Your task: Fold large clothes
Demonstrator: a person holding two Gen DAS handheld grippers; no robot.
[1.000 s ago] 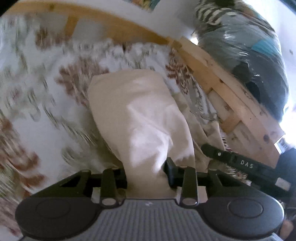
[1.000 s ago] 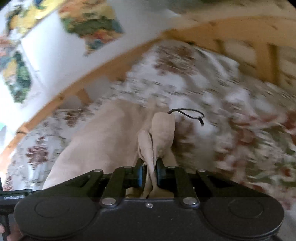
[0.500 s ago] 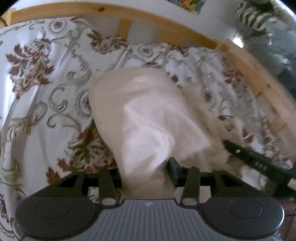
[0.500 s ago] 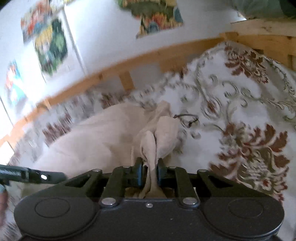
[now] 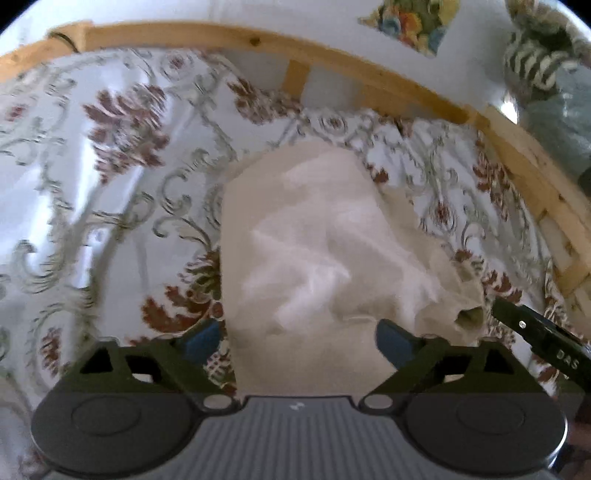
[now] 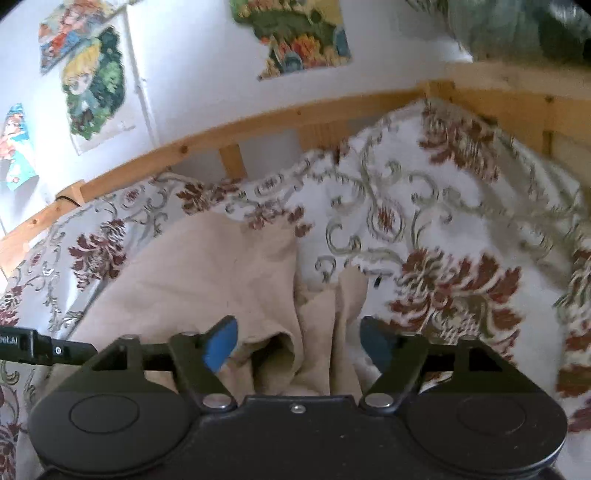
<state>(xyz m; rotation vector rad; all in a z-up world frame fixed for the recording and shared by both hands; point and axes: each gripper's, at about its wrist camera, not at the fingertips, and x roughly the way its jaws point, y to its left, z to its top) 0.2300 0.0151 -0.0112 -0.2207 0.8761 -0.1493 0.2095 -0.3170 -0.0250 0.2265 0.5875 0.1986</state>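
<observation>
Garment: the beige garment (image 5: 310, 251) lies folded over on the floral bedspread (image 5: 110, 177), near the wooden bed rail (image 5: 369, 77), its bunched edge nearest you
Your left gripper (image 5: 299, 338): jaws spreading wide; the cloth lies between the blue pads (image 5: 201, 338) and neither presses on it
Your right gripper (image 6: 299, 341): jaws also opening; rumpled folds of the garment sit in the gap, loose, clear of the blue pads (image 6: 219, 345)
Between your hands: each gripper's tip shows in the other's view, low at the edge, just beside the garment
Surroundings: posters (image 6: 299, 33) on the white wall behind the rail; a bagged bundle (image 5: 546, 74) at the far right corner
</observation>
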